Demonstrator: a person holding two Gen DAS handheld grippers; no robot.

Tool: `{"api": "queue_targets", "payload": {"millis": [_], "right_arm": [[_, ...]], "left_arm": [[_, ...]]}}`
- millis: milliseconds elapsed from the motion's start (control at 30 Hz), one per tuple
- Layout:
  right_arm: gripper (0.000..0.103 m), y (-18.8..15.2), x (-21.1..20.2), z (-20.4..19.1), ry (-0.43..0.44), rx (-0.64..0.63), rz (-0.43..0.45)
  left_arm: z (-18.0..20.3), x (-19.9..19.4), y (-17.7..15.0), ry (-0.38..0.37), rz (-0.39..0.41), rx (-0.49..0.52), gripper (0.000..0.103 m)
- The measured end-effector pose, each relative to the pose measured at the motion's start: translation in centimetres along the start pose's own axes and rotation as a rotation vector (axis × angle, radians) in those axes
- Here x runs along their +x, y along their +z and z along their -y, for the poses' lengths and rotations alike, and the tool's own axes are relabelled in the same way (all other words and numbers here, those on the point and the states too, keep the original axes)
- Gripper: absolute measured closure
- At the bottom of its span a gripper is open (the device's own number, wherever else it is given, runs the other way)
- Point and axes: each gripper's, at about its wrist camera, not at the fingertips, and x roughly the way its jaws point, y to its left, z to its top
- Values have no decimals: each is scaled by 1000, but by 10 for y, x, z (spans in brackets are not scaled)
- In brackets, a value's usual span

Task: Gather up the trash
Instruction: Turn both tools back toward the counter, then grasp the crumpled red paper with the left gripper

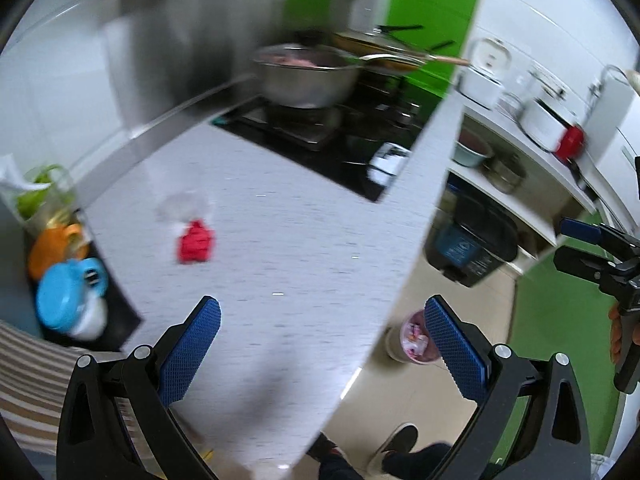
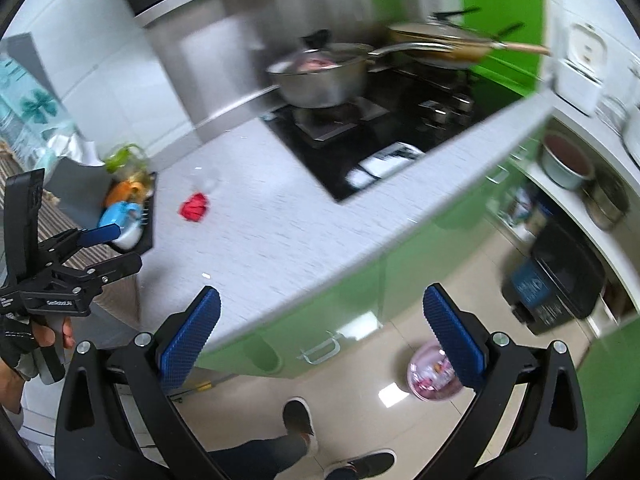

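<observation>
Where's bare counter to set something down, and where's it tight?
Free: the grey counter between the red wrapper and its front edge, and the strip between wrapper and stovetop. Crowded: the left end, where a black tray holds blue and orange cups, and the stove with its pot and pan.

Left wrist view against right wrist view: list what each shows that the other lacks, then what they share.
Only the left wrist view shows the red container on the far shelf, and the right gripper at its right edge. Only the right wrist view shows the green cabinet fronts under the counter, and the left gripper at its left edge. Both show the red wrapper on the grey counter, the steel pot on the stove, the small bin on the floor, and open jaws.
</observation>
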Motion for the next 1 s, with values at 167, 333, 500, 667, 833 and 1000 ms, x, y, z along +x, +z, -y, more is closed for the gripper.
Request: {"api": "queue_targets", "payload": {"millis": [167, 333, 500, 667, 833, 1000], "right_arm": [[3, 25, 27, -38, 35, -62, -26], [3, 52, 57, -60, 61, -138, -59], [3, 78, 86, -65, 87, -193, -81], [3, 104, 124, -62, 128, -264, -136], [3, 120, 157, -60, 166, -326, -186], [3, 134, 182, -56, 189, -350, -218]], "left_arm": [[-42, 1, 3, 37, 0, -49, 5], [-70, 20, 11, 52, -6, -121, 5], [-90, 44, 23, 74, -17, -168, 5], [-105, 75, 38, 123, -39, -211, 5], [-120, 109, 47, 160, -77, -259, 5], [-133, 146, 52, 189, -118, -281, 5]]}}
